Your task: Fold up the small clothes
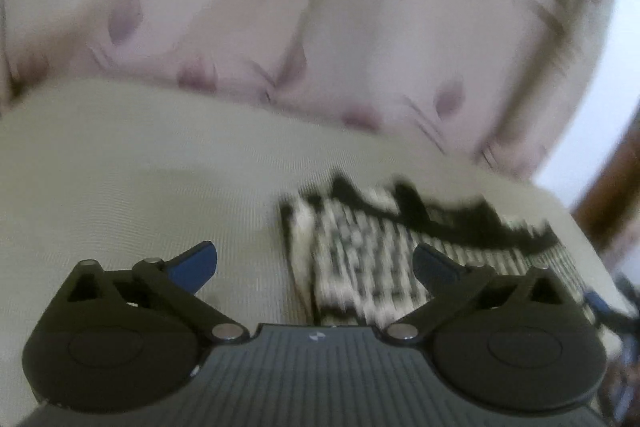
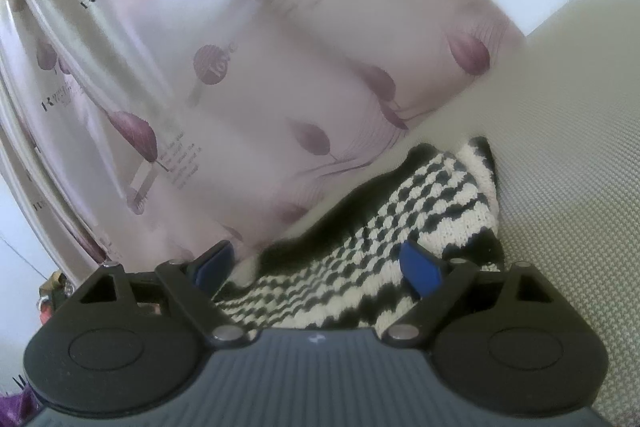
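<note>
A small black-and-white knitted garment (image 1: pixel 400 247) lies on a pale grey-green woven surface (image 1: pixel 140 187). In the left wrist view it is blurred and sits between and beyond the blue fingertips, toward the right. My left gripper (image 1: pixel 314 263) is open and empty just above it. In the right wrist view the same garment (image 2: pixel 360 235) lies bunched with a black edge on its left. My right gripper (image 2: pixel 320 267) is open over it, its right blue fingertip (image 2: pixel 422 271) above the knit.
A pale pink curtain (image 2: pixel 240 87) printed with purple leaves hangs close behind the surface and fills the upper part of both views (image 1: pixel 320 27). The woven surface (image 2: pixel 560 147) extends to the right. A dark wooden edge (image 1: pixel 616 187) shows at far right.
</note>
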